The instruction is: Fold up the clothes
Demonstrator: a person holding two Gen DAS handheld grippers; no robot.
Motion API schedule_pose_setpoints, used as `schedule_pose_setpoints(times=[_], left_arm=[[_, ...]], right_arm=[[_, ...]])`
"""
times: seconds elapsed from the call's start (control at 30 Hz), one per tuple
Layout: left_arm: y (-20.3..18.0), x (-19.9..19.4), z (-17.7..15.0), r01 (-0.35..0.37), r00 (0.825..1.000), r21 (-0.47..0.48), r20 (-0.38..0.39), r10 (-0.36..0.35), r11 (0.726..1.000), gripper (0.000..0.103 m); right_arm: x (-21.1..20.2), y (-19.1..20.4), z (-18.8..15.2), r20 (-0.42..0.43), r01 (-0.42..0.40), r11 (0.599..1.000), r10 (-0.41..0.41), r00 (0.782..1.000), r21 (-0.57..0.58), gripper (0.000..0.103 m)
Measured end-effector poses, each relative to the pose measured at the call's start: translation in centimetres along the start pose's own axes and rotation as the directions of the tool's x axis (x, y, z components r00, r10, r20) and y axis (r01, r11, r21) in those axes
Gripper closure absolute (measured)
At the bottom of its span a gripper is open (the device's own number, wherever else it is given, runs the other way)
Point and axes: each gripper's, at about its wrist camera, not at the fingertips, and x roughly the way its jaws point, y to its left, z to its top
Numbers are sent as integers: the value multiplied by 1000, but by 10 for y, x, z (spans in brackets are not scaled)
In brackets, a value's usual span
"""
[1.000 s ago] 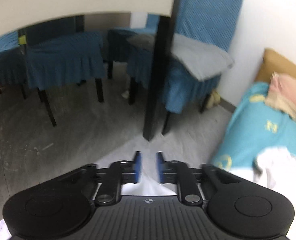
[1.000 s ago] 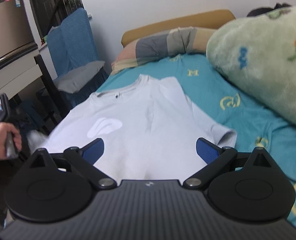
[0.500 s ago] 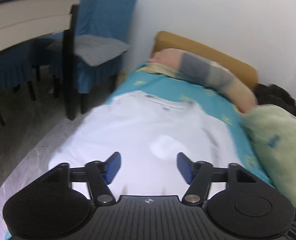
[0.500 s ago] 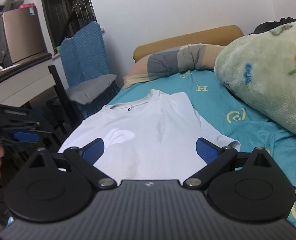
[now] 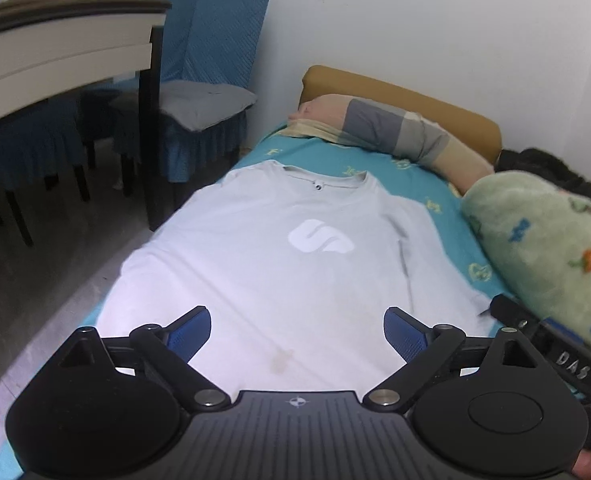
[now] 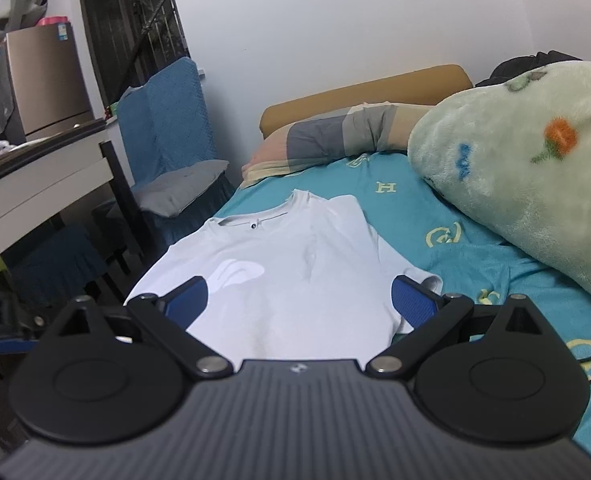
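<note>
White cotton, a T-shirt point(image 5: 295, 264) lies flat and face up on the teal bedsheet point(image 6: 455, 216), collar toward the headboard, and every place below is told from it. Off its left edge, on the floor side, stand a table point(image 5: 63, 52) and a blue-covered chair point(image 5: 211, 92) with a grey cushion. Over its hem hangs the left gripper point(image 5: 297, 330), jaws opening, blue pads apart, nothing between them and the cloth below untouched. Beside it to the right, the right gripper point(image 6: 300, 302) also hangs over the hem end, its jaws spread wide and bare, the shirt's right sleeve point(image 6: 419, 276) showing just past its right pad. Beyond the collar rests a striped pillow point(image 5: 379, 128). Right of the shirt bulks a pale green fleece blanket point(image 6: 527, 168).
</note>
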Motion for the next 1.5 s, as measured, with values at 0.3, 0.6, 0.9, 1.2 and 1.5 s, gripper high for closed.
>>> schedule_pose_setpoints(times=[0.3, 0.6, 0.9, 1.2, 1.5], left_arm=[[-13, 11, -8, 28, 1000, 49, -3, -28, 998, 7], [-5, 32, -7, 38, 999, -13, -30, -38, 999, 7], [-9, 41, -9, 41, 998, -18, -45, -41, 999, 7], [-3, 54, -5, 71, 996, -65, -51, -74, 995, 7], [1, 62, -1, 106, 992, -108, -53, -112, 989, 7]], right_arm=[[30, -19, 0, -23, 48, 997, -47, 999, 55, 3], [67, -65, -4, -62, 134, 971, -124, 990, 200, 3], [96, -92, -10, -75, 183, 947, -169, 983, 264, 3], [129, -115, -21, -142, 216, 908, -175, 974, 360, 22], [138, -78, -12, -105, 237, 965, -225, 969, 115, 95]])
